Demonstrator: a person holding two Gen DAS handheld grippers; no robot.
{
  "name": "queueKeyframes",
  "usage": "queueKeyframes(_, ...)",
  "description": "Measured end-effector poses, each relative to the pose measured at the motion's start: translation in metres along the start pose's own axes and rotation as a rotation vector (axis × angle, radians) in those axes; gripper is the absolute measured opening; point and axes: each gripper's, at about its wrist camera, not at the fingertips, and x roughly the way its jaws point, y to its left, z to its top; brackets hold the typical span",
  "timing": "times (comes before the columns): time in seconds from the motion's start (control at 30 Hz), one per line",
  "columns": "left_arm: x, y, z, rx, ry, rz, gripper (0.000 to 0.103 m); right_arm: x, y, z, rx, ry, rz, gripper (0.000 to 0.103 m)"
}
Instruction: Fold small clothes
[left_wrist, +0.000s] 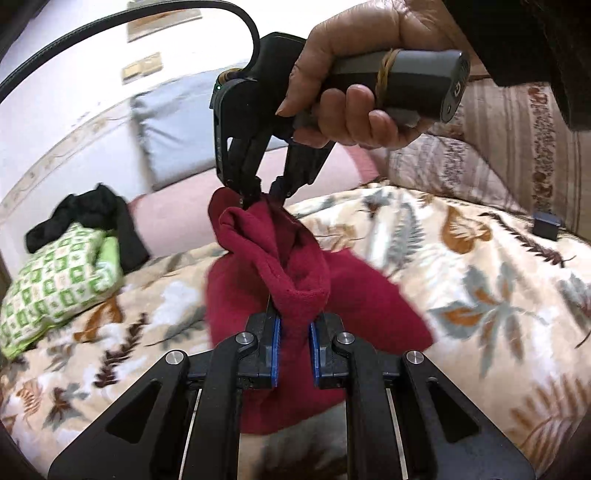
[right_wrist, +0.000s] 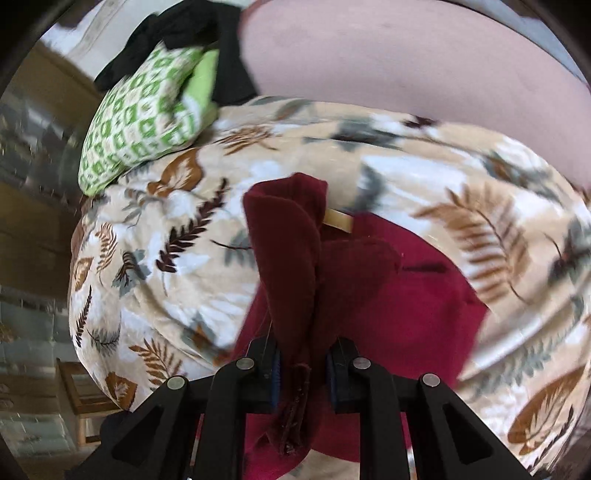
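Pinching the maroon fleece garment with my left gripper and right gripper, I see it bunched, draping onto the leaf-print blanket.

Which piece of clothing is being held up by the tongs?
The dark red fleece garment, pinched by both tongs; the black garment and green patterned cloth lie untouched behind.

red garment lower edge blurred, cut off

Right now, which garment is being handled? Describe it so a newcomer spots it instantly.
On the leaf-print blanket covering the bed, look centre, away from the green-patterned cushion with black clothes. The dark red fleece garment hangs bunched between the left claw and right claw, the only red item.
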Motion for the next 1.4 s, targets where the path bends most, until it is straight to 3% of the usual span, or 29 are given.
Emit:
queueKeyframes(0.27,0.038,-0.058,-0.001,0.039,0.105,-0.082,0.013,-0.001,-0.074,-0.024,0.086,-0.010,0.021,0.017)
queueKeyframes(0.33,0.051,-0.069,-0.011,0.059,0.177,-0.106,0.020,0.010,-0.090,-0.030,0.111,-0.017,0.024,0.020)
queueKeyframes(0.4,0.053,-0.077,-0.018,0.093,0.222,-0.129,0.040,0.025,-0.108,-0.038,0.154,-0.034,0.031,0.026)
queueKeyframes(0.47,0.042,-0.084,-0.022,0.124,0.221,-0.170,0.048,0.037,-0.123,-0.048,0.206,-0.067,0.031,0.032)
queueKeyframes(0.53,0.022,-0.087,-0.027,0.150,0.208,-0.206,0.048,0.036,-0.138,-0.058,0.276,-0.121,0.071,0.032)
queueKeyframes(0.67,-0.008,-0.074,-0.043,0.138,0.249,-0.254,0.048,0.000,-0.151,-0.084,0.355,-0.311,0.146,0.032)
queueKeyframes(0.73,-0.015,-0.054,-0.050,0.093,0.283,-0.237,0.048,-0.022,-0.139,-0.101,0.283,-0.399,0.134,0.032)
queueKeyframes(0.87,-0.014,0.005,-0.057,-0.096,0.354,-0.181,0.048,-0.058,-0.097,-0.147,0.055,-0.549,0.054,0.032)
queueKeyframes(1.0,0.015,0.072,-0.060,-0.390,0.414,-0.129,0.048,-0.064,-0.055,-0.184,-0.096,-0.654,0.027,0.032)
queueKeyframes(1.13,0.040,0.098,-0.045,-0.613,0.356,-0.222,0.048,-0.039,-0.021,-0.190,-0.187,-0.682,-0.039,0.032)
queueKeyframes(1.2,0.052,0.092,-0.041,-0.639,0.358,-0.275,0.048,-0.009,-0.008,-0.181,-0.212,-0.638,-0.126,0.032)
queueKeyframes(1.3,0.089,0.064,-0.072,-0.617,0.544,-0.293,0.049,0.032,-0.024,-0.177,-0.133,-0.558,-0.245,0.032)
queueKeyframes(1.33,0.085,0.059,-0.075,-0.596,0.500,-0.277,0.050,0.051,-0.042,-0.179,-0.067,-0.521,-0.199,0.032)
queueKeyframes(1.4,0.083,0.054,-0.073,-0.583,0.482,-0.264,0.051,0.060,-0.053,-0.184,-0.081,-0.531,-0.161,0.032)
